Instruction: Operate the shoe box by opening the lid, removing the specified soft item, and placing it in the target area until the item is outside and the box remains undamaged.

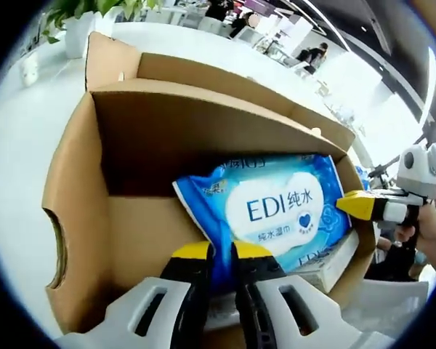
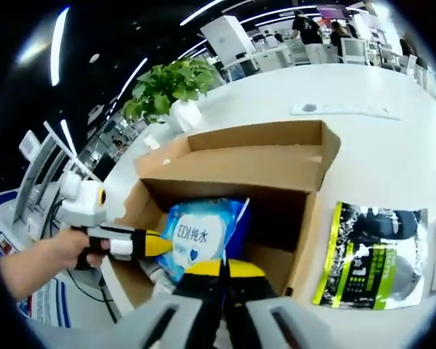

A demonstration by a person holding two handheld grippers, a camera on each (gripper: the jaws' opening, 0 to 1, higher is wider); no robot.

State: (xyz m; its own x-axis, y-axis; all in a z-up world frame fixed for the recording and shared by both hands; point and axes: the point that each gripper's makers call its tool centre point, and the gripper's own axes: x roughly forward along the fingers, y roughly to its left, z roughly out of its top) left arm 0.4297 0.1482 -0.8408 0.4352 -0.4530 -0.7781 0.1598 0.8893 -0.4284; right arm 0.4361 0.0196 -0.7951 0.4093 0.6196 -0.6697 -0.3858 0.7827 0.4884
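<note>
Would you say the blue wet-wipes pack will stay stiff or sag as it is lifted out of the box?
The wet-wipes pack is a glossy soft pouch, so it will probably sag and may slip. The left gripper pinches only its edge, so it likely droops from there.

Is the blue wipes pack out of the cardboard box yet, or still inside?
Still inside. The wipes pack stands tilted between the open cardboard box walls, both grippers' jaws shut on its edges.

Left tongs (image 1: 221,256): white moulded housings with slotted cut-outs, black jaws, yellow tip caps. Right tongs (image 2: 224,270): grey-white housings, black jaws, yellow caps; seen side-on, a white body and black handle.
</note>
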